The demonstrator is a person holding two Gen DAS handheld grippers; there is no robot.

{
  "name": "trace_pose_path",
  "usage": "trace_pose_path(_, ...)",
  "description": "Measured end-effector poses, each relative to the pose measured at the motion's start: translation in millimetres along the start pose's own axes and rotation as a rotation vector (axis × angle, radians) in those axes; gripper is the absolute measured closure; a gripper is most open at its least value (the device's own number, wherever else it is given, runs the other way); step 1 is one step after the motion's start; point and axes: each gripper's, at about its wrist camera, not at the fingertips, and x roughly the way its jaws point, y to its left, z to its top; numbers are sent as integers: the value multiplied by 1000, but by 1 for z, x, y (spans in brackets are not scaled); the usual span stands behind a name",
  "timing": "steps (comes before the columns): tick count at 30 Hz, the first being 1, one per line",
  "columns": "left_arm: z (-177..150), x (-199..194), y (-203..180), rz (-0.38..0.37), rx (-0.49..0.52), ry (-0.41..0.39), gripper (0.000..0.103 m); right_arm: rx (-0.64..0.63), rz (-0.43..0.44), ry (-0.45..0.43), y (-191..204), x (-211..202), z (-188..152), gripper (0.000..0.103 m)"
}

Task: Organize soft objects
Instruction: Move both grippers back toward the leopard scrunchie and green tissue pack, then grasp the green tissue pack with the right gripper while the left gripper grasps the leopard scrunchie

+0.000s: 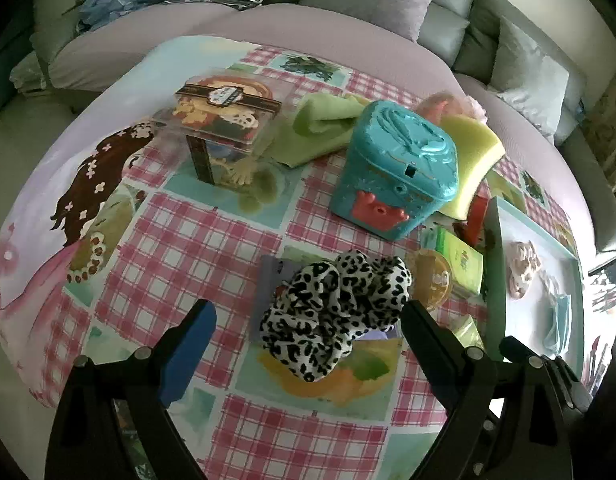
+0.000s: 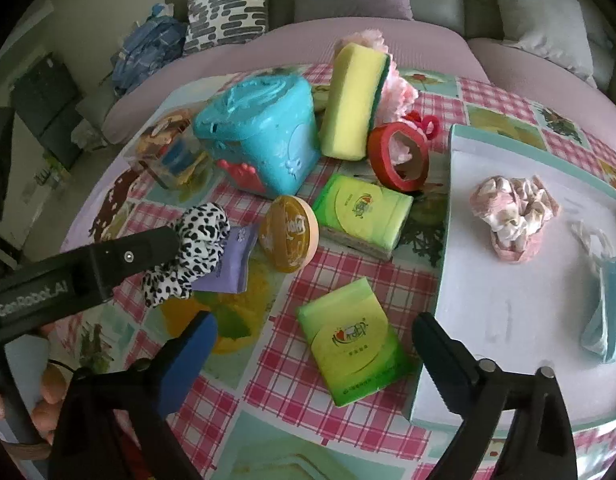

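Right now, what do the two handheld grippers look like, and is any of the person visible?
Both the left gripper and right gripper are black, with silver screws. One of each pair of fingers carries a blue pad. White "GenRobot.AI" lettering marks the left one's side. Bare fingertips show; no sleeve visible.

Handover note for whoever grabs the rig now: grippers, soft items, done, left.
Left gripper: open, jaws either side of the leopard scrunchie, not closed on it.
Right gripper: open, empty, hovering above a green tissue pack beside the tray.
Done: pink scrunchie and blue face mask lie on the tray.
Left: leopard scrunchie, yellow sponge leaning on the teal box, green cloth, fluffy pink item behind the sponge, all on the tablecloth.
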Motion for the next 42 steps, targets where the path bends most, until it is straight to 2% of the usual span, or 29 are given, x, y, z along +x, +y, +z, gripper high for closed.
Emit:
trace_pose_path(3,-1,1,-4,3,21,4,9,-4,0,13,0,5,-1,8)
trace_pose_path(6,-1,3,-9,-5,39,9,9,-6,5,20,1,8,-1,16)
trace_pose_path(10,-2,9,-10,2,47,23,9,-14,-13,24,-1,10,0,19)
trace_pose_path(17,-3,17,-6,20,42,43,9,-25,-9,32,1,10,-1,23)
trace_pose_path(26,-4,27,-1,28,26,59,9,-17,42,49,3,11,-3,28)
trace_pose_path(29,-4,28,1,27,17,59,9,-23,66,59,6,11,-3,34)
trace_pose_path(35,-4,31,5,11,0,56,9,-33,44,80,8,18,-5,41)
trace_pose_path(38,-6,27,8,7,-3,44,12,-34,34,89,8,20,-5,44)
trace_pose_path(42,-7,22,7,-3,0,37,28,-35,24,107,7,24,-7,46)
